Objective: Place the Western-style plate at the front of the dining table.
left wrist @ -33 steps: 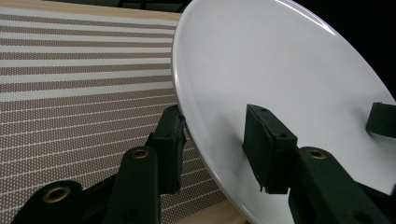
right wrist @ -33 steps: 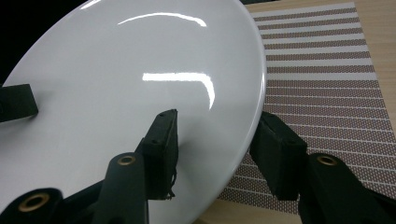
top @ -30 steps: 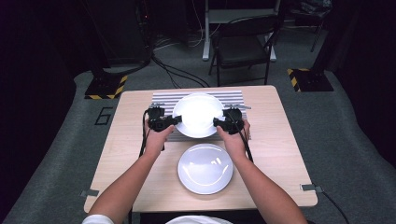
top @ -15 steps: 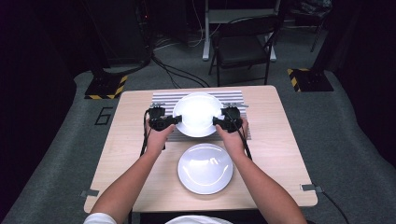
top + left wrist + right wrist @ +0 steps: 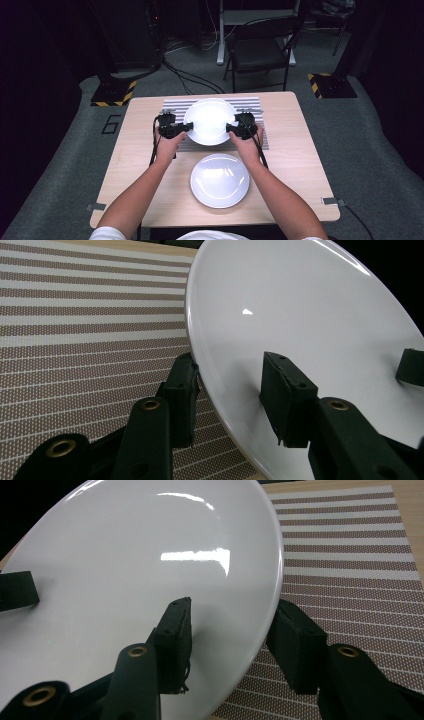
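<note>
1. Gripping opposite edges of the upper white plate [image 5: 210, 121], the left hand-held gripper [image 5: 181, 129] and the right hand-held gripper [image 5: 234, 128] were each seen closed narrowly on its rim, one jaw above and one below.
2. The plate was held between the two hand-held grippers, above the striped placemat [image 5: 250, 104] at the far part of the counter [image 5: 300, 165]; whether it was lifted clear or resting could not be told.
3. A slip was judged possible: the glazed rim was pinched by small pads [image 5: 287, 395] only at its edge, so any uneven pull by one hand could let it slide out.
4. If one side were raised faster, the plate could be tilted and dropped.
5. The second white plate [image 5: 220, 180] lay nearer the person, just behind both hand-held grippers; a careless lowering there could cause chipping.
</note>
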`<state>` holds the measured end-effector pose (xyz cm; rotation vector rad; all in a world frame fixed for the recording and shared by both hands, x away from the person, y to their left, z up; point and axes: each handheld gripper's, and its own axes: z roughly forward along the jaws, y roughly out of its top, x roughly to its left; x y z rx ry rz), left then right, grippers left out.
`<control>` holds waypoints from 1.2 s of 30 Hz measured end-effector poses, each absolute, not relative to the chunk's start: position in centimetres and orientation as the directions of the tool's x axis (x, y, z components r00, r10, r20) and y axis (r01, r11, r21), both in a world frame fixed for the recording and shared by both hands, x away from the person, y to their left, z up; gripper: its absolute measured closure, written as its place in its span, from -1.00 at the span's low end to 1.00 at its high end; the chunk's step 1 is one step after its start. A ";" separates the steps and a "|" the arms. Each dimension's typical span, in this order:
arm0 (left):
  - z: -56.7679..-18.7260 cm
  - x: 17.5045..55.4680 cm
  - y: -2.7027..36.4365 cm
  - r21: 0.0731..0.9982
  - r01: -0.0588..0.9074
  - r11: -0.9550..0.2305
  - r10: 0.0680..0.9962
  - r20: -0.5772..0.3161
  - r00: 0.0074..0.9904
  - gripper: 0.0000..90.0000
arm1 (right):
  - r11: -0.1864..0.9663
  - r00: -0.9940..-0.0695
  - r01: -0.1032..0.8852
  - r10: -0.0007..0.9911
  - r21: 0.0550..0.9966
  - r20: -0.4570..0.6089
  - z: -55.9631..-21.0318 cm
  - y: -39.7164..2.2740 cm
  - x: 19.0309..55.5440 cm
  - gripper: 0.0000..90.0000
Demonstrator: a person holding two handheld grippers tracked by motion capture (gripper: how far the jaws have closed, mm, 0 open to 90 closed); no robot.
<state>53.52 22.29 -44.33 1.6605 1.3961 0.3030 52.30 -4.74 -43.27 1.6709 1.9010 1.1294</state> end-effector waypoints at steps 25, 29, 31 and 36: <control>-45.3 55.7 21.9 0.743 0.668 0.038 0.881 -0.341 0.328 0.31 | -0.015 -0.215 0.670 0.953 0.743 0.212 -44.3 -4.9 54.5 0.16; -45.6 56.1 21.8 0.742 0.669 0.033 0.883 -0.336 0.328 0.31 | -0.013 -0.215 0.672 0.953 0.740 0.212 -44.6 -4.8 54.9 0.16; -45.7 56.1 21.8 0.743 0.668 0.036 0.882 -0.338 0.328 0.32 | -0.013 -0.212 0.675 0.954 0.738 0.211 -44.7 -4.8 55.1 0.16; -46.1 56.5 21.7 0.737 0.676 0.032 0.884 -0.336 0.325 0.32 | -0.008 -0.215 0.674 0.955 0.739 0.206 -45.1 -4.9 55.3 0.16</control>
